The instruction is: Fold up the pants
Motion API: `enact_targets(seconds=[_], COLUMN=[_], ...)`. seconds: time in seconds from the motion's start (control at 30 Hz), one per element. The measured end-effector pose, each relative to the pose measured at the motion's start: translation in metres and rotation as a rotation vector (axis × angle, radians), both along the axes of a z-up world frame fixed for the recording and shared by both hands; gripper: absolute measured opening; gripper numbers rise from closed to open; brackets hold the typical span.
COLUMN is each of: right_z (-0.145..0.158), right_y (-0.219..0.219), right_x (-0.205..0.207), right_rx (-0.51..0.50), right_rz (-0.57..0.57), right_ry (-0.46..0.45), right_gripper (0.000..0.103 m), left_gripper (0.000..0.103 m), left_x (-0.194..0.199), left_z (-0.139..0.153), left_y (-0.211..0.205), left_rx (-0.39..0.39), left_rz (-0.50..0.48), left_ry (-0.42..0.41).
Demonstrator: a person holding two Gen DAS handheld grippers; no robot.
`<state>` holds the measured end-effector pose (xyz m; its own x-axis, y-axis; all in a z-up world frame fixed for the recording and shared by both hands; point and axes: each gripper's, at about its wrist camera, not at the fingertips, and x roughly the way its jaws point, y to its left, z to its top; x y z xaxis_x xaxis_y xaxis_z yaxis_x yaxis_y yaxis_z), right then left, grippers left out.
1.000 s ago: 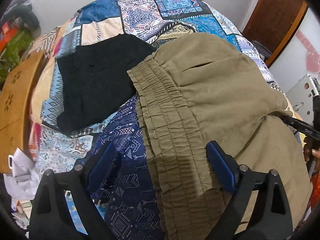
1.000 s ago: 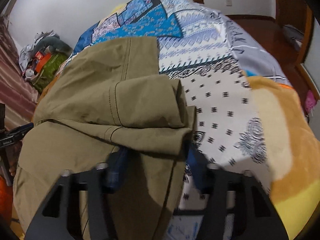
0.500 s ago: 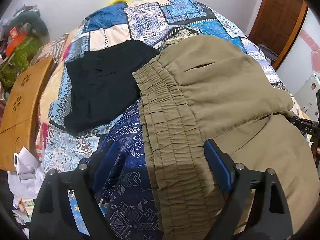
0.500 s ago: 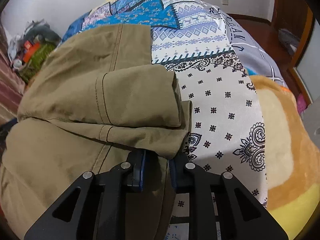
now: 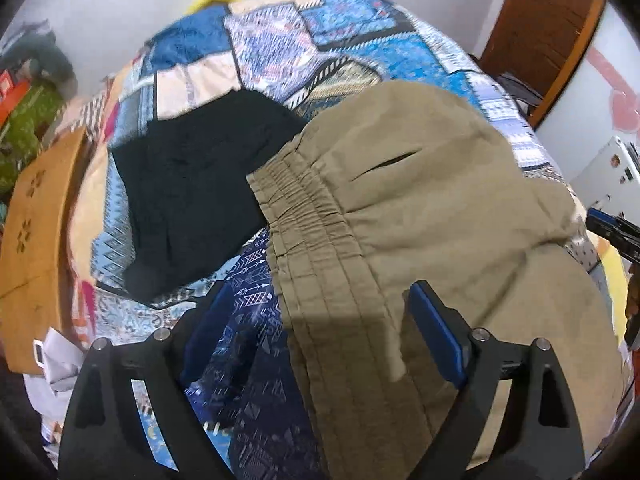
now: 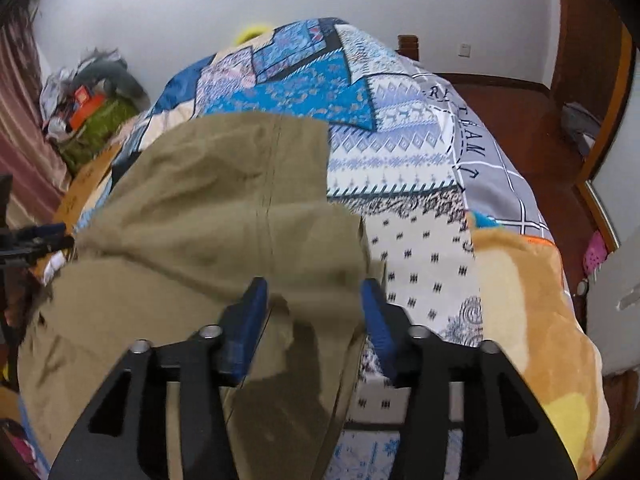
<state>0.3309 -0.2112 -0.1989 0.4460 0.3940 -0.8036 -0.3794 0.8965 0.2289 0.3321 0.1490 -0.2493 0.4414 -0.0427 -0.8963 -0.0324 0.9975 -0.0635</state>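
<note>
Olive-green pants lie on a patchwork bedspread, partly folded, with the elastic waistband facing my left gripper. My left gripper is open, its fingers straddling the waistband edge. In the right wrist view the pants show a folded leg end lying over the rest. My right gripper is open, its blue pads on either side of the folded cloth edge, not pinching it. The right gripper's tip shows at the right edge of the left wrist view.
A folded black garment lies left of the pants. A wooden board stands at the bed's left side. Clutter is piled by the wall. A yellow-orange blanket covers the bed's right side. A wooden door stands behind.
My right gripper, shut on the folded pants edge half a second ago, has opened and let go. The left gripper stays open and has shifted slightly over the waistband.
</note>
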Motion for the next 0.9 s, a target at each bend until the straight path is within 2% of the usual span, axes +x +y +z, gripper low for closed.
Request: enact_targets(seconds=[0.17,0.33,0.37,0.43,0.47,0.6,0.67,0.8,0.9], right_z=[-0.016,-0.044,-0.046,-0.052,-0.053,-0.052,-0.052,-0.052,-0.053], right_y=[0.001,0.007,0.008,0.014,0.017,0.029,0.037,0.054,0.05], right_x=[0.02,0.041,0.038,0.04,0.038,0.036,0.032,0.027,0.029], right_rx=[0.025,0.072,0.079,0.065,0.037,-0.063,-0.137,-0.258,-0.259], right_rz=[-0.033,-0.014,-0.008,0.007,0.016,0.053,0.089,0.115,0.098], right_ry=[0.05,0.138,0.154,0.165,0.149,0.109,0.064,-0.006,0.001], right_gripper=[0.049,0.049,0.049,0.044,0.037,0.022,0.014,0.011,0.011], left_gripper=[0.096,0.096,0.093,0.081,0.072,0.065,0.06,0.06,0.066], left_x=[0.011,0.015,0.015,0.012,0.01,0.005,0.004,0.0,0.0], left_z=[-0.021,-0.031,-0.032,-0.031,-0.028,-0.02,-0.018,-0.016,-0.022], left_y=[0.01,0.02,0.02,0.017,0.014,-0.006,-0.012,-0.016,-0.01], left_rx=[-0.079,-0.173,-0.184,-0.187,-0.159,0.002,0.058,0.173,0.163], left_rz=[0.037,0.036,0.032,0.013,0.006,-0.021,-0.03,0.019,0.054], left_ry=[0.029,0.057,0.056,0.035,0.017,-0.036,-0.052,-0.079,-0.068])
